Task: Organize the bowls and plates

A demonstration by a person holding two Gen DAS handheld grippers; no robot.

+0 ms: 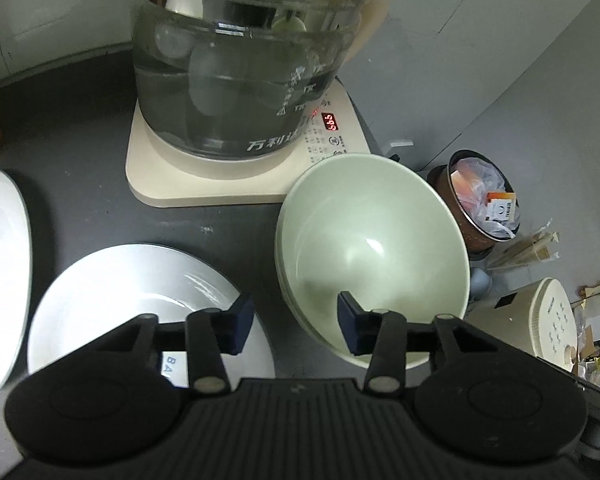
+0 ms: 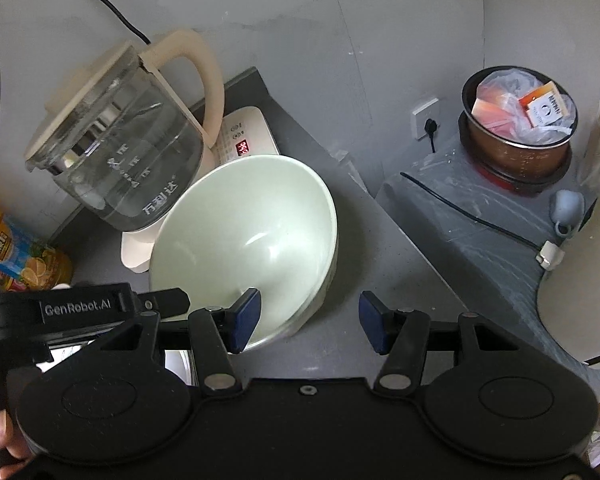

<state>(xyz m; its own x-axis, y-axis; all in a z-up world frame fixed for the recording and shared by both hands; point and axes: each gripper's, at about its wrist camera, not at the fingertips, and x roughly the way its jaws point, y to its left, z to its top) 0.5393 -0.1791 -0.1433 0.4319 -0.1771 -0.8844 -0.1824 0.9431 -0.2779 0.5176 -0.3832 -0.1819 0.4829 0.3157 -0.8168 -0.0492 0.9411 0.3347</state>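
A stack of pale green bowls [image 1: 374,248] stands on the dark counter in front of the kettle base; it also shows in the right wrist view [image 2: 252,240]. A white plate [image 1: 140,292] lies to its left, and another white dish [image 1: 0,272] at the far left. My left gripper [image 1: 296,320] is open and empty, its right finger over the bowl's near rim, its left finger over the plate. My right gripper [image 2: 308,320] is open and empty, straddling the bowls' right rim with its left finger inside the top bowl.
A glass kettle [image 1: 240,60] with water sits on a cream base [image 1: 204,184] behind the dishes. An orange juice bottle [image 2: 16,252] stands left. A copper pot [image 2: 516,128] with packets and a cream cooker [image 1: 540,324] sit beyond the counter's right edge.
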